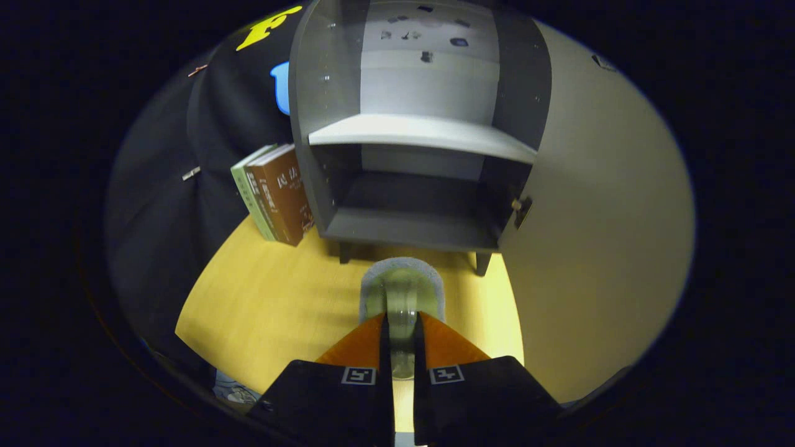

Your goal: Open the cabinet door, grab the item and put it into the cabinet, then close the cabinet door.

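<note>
1. Gripper [400, 323] fingers are pressed close together on a clear glass jar [402, 298], one finger on each side of it, so the jar is clamped between them.
2. Topping the jar is a grey, rough-looking lid [402, 268], which stands just past the fingertips [372, 329].
3. Under the jar lies a yellow wooden table [273, 310].
4. Beyond the jar, a grey cabinet [323, 186] stands on short dark legs on the table, its front facing the gripper.
5. Its door [596, 236] is swung wide open to the right, pale on the side that shows, with a small latch [520, 210] at its inner edge.
6. Inside, a pale shelf [422, 133] splits the cabinet into an upper and a lower compartment; both look bare.
7. Two books [276, 192] lean against the cabinet's left side, one green and one brown, resting on the table.
8. The jar is near the cabinet's open front but outside it, level with the lower compartment.
</note>
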Demonstrator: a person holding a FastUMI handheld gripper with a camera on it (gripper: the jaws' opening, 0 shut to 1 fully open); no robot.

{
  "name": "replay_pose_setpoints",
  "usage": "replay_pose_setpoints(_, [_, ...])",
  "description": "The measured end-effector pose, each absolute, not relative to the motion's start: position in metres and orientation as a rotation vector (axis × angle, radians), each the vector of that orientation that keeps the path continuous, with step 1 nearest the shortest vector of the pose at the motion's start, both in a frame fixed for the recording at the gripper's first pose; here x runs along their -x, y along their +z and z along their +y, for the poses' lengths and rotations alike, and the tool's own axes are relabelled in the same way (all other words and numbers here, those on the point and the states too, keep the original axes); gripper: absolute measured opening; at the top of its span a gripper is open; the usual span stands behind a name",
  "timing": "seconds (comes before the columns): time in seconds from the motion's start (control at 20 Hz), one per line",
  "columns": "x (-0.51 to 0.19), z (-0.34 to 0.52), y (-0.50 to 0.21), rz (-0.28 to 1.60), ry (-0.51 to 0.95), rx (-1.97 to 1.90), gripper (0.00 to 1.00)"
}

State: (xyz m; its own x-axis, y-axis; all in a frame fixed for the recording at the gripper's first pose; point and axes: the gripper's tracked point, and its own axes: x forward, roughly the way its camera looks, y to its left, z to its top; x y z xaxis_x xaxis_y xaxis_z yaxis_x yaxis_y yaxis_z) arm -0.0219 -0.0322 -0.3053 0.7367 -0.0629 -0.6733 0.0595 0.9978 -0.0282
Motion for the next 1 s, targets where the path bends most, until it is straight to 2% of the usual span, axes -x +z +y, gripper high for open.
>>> replay_pose_setpoints(0.4, [-0.074,-0.047,-0.193,0.464,-0.077,0.031,0.16])
replay_pose_setpoints(0.65, [-0.133,-0.062,-0.144,0.359,-0.085,0.025,0.16])
replay_pose_setpoints(1.0, [-0.224,-0.072,-0.142,0.326,-0.098,-0.008,0.17])
